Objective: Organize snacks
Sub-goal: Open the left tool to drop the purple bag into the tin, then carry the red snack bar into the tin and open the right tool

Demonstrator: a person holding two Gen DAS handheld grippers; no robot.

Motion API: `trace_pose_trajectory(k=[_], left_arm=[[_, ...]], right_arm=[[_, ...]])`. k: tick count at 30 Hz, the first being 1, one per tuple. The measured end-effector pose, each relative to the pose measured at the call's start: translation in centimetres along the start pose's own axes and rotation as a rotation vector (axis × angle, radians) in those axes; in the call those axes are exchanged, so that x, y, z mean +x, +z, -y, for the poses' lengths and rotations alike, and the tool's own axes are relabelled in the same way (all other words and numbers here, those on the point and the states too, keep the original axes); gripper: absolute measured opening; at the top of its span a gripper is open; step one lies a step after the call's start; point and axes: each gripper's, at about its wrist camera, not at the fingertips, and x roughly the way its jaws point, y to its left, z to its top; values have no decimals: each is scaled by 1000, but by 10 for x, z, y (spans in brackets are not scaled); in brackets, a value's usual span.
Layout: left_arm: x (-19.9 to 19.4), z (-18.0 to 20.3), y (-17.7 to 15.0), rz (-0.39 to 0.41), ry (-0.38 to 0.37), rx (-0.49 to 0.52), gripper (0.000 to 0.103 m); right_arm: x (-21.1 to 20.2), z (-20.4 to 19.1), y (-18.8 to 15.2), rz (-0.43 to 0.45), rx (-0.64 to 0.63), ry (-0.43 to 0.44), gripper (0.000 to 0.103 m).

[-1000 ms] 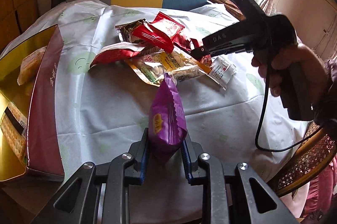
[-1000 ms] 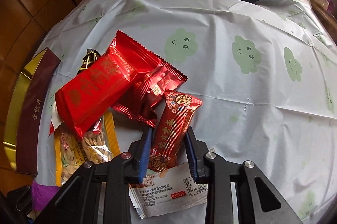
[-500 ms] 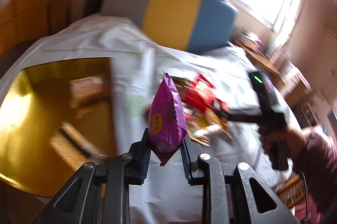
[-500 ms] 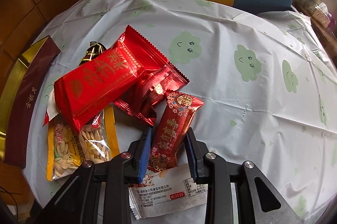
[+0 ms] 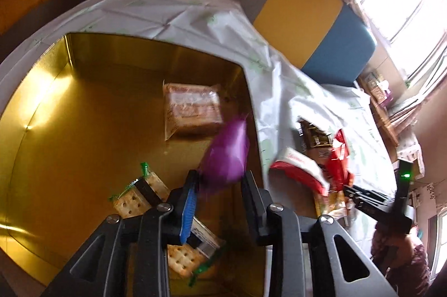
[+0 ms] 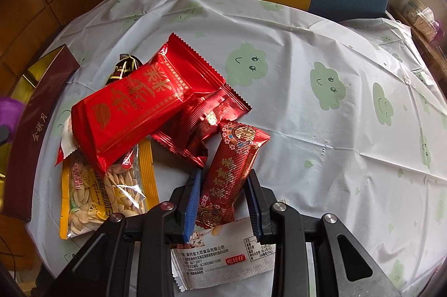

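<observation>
white cloth with green cloud faces covers the bench (image 6: 293,107), and the gold box (image 5: 83,129) lies under the left tool (image 5: 219,190). its jaws are opening, with the blurred purple packet (image 5: 226,154) between them, above the box floor. the right tool (image 6: 223,193) grips the small red packet (image 6: 232,165), just beside the snack pile.

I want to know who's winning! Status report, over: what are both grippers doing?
Left gripper opening over gold box, purple packet slipping out. Right gripper shut on red packet, above snack pile. Nothing in the way.
</observation>
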Motion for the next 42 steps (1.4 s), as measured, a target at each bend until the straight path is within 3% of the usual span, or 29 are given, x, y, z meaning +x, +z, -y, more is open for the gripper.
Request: trace_pose_trajectory(k=[9,21,25,42], left_arm=[[-6,-4,-11,20,55,3,32],[-42,11,-39,85,196,107,33],[-52,17,-45,115,242,133,34],[-61,6,-59,109,285,120,34]], right_arm=[[-1,-3,0,1,-10,-7,31],[-5,-7,-1,-1,-12,-19,31],[-13,-3,1,17,6,-14,24],[-15,11,-1,25,53,-27,22]])
